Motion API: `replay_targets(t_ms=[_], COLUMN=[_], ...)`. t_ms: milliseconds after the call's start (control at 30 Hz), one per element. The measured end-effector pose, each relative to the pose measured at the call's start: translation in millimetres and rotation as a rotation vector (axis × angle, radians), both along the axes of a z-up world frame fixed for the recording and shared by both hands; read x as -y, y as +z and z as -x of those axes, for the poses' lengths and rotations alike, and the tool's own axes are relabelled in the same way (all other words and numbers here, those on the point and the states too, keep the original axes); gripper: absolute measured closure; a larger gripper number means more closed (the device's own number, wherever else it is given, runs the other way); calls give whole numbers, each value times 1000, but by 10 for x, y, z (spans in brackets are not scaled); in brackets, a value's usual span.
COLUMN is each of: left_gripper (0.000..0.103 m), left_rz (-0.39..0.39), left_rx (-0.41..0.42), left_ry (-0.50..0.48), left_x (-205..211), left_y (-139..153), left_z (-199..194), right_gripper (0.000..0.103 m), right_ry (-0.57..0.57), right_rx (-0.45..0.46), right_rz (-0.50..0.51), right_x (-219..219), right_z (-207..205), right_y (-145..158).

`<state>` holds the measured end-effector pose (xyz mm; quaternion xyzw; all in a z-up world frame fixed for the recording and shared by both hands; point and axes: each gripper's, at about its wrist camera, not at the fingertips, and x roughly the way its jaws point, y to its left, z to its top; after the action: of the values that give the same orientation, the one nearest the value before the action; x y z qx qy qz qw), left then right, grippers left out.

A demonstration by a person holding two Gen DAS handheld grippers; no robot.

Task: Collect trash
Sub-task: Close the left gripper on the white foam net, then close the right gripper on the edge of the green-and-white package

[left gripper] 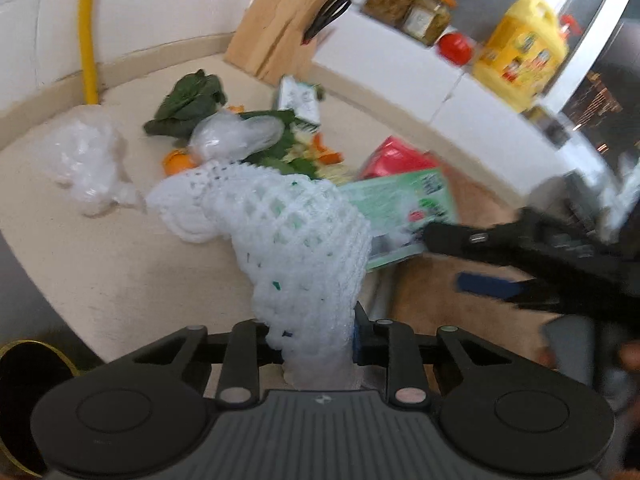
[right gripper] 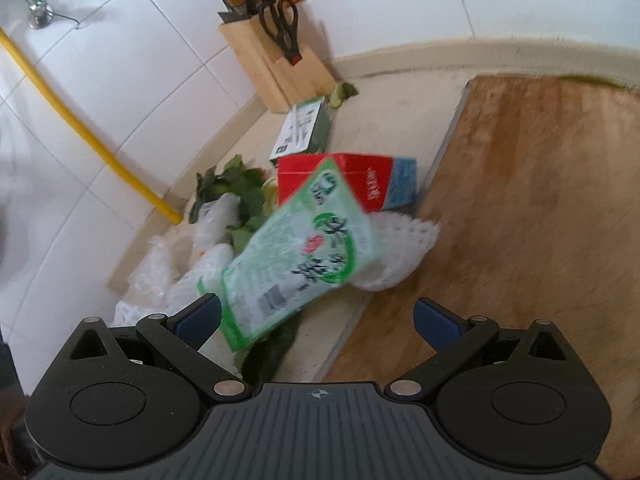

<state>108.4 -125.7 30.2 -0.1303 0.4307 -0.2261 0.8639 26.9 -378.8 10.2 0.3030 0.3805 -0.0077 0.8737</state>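
Left gripper (left gripper: 316, 340): jaws are clamped on the white foam net (left gripper: 296, 240), which is pinched at its near end and sticks out forward over the counter (left gripper: 100, 264).

Right gripper (right gripper: 316, 316): jaws are spread wide apart, nothing is held between the blue pads (right gripper: 200, 320). It can also be spotted from the left wrist view as a dark blurry shape (left gripper: 540, 256) on the right.

Green packet (right gripper: 296, 256): seen tilted just ahead of the open right gripper, near its left finger; whether it's resting on the pile or in the air can't be told, it's kinda blurred. From the left view (left gripper: 404, 208) it's partly covered by the foam net.

Rest of the trash: a red carton (right gripper: 348, 180), a green-and-white box (right gripper: 304, 128), leafy greens (left gripper: 188, 104), orange peel (left gripper: 178, 162) and crumpled clear plastic (left gripper: 86, 160) are piled on the counter next to the wooden cutting board (right gripper: 532, 208).

More foam net (right gripper: 396, 252): a second white piece is seen lying at the board's edge, behind the green packet.

Background: a knife block (right gripper: 276, 68) with scissors (right gripper: 282, 26) is parked against the tiled wall, a yellow hose (right gripper: 80, 128) runs down to the counter, jars (left gripper: 430, 16) and a yellow oil bottle (left gripper: 520, 52) are lined up on the ledge.
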Motion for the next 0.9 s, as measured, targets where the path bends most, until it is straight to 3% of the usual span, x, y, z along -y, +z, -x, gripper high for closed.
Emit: replay_targets(t_ms=[267, 467, 900], left_gripper=[82, 82, 82], left_rz=[143, 285, 218], left_rx=[10, -69, -54], left_ry=[40, 109, 94], left_x=[-234, -527, -534], left_y=[74, -27, -62], left_z=[-85, -163, -104], right_gripper=[0, 0, 0], right_ry=[-4, -6, -31], right_rx=[-5, -31, 9], right_rz=[-34, -105, -227], right_x=[-52, -38, -49], right_z=[-74, -148, -342], right_y=[-41, -136, -220])
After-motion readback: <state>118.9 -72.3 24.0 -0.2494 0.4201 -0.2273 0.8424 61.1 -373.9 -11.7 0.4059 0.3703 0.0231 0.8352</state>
